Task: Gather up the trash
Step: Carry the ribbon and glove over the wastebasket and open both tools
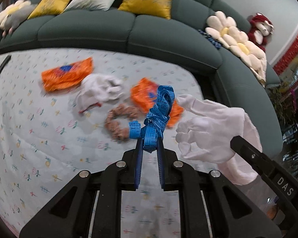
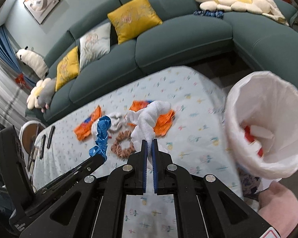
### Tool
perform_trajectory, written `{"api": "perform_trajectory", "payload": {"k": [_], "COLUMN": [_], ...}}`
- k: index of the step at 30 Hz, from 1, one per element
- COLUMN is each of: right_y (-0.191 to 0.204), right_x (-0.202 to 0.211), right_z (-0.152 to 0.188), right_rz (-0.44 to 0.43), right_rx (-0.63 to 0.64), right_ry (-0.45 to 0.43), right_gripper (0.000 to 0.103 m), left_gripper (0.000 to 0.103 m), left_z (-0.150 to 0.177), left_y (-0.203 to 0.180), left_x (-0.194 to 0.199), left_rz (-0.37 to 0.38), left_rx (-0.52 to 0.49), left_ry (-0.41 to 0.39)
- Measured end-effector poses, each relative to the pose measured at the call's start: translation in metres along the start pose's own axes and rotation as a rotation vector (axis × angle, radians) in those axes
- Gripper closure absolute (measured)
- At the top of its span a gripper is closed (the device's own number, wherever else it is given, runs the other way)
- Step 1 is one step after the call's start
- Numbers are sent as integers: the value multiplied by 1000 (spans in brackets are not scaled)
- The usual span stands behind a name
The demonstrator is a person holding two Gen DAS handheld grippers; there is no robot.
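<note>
My left gripper (image 1: 150, 141) is shut on a tangled blue measuring tape (image 1: 159, 111) and holds it above the table; the tape also shows in the right wrist view (image 2: 101, 133). My right gripper (image 2: 149, 141) is shut on a crumpled white paper towel (image 2: 149, 119), held above the table. A bin lined with a white bag (image 2: 268, 130) stands at the right and holds some trash. On the flowered tablecloth (image 1: 39, 138) lie two orange wrappers (image 1: 66, 76) (image 1: 145, 95), a white crumpled cloth (image 1: 101, 90) and a brown scrunchie (image 1: 119, 123).
A green sofa (image 1: 109, 31) with yellow and white cushions runs behind the table and around its right side. Dark remote-like items (image 2: 47, 136) lie at the table's left end. A white-gloved hand (image 1: 212, 127) holds the right gripper's handle.
</note>
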State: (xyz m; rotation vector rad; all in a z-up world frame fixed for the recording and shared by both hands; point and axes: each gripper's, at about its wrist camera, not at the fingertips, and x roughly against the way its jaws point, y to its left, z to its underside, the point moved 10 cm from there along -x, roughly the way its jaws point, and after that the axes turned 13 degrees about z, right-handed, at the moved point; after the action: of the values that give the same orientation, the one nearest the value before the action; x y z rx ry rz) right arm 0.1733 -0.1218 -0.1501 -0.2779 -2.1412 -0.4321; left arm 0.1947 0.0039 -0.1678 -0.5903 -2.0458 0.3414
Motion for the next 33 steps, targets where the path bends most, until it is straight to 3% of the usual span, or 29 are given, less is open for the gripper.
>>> {"api": "perform_trajectory", "payload": {"k": [9, 21, 33], "right_y": [-57, -150, -226], "right_x": [42, 71, 74], "right_z": [-31, -56, -67], "right_rz": [30, 106, 184], "right_rx": [-57, -150, -220], "right_ry": [-97, -168, -185], "right_gripper": [98, 98, 98], "left_gripper": [90, 90, 89], "left_z": [-5, 1, 10], "left_y": [-83, -192, -251], "left_x": [-8, -48, -93], "left_rz": [61, 149, 197], "left_rx": [-120, -260, -326], "left_ry": [-3, 52, 145]}}
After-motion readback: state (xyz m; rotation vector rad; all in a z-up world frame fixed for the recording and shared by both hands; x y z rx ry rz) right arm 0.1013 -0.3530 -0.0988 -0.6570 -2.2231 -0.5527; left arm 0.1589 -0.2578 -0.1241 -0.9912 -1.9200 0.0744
